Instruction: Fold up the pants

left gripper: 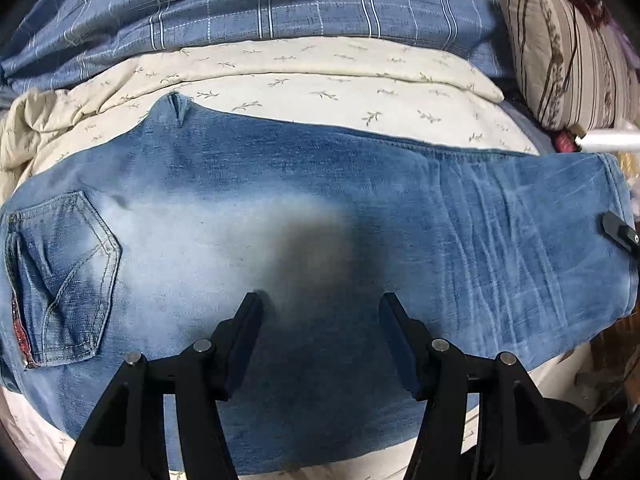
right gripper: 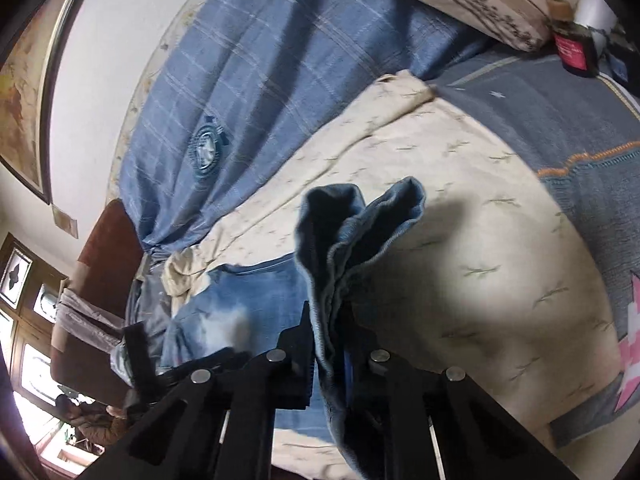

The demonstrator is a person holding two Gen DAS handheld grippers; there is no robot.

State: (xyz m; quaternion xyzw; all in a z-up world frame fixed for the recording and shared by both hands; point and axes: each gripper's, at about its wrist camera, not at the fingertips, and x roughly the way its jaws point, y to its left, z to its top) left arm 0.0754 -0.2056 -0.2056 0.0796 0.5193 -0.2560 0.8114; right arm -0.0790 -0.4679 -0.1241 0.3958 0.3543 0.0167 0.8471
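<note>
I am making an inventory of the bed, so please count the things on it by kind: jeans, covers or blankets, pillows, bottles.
Jeans: 1
Covers or blankets: 3 (blue plaid cover, cream leaf-print cover, grey blanket)
Pillows: 1 (striped pillow)
Bottles: 1 (dark bottle with a red label)
Total: 6

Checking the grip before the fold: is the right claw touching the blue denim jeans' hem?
Touching. The right wrist view shows the right claw shut on the blue denim jeans' bunched hem.
</note>
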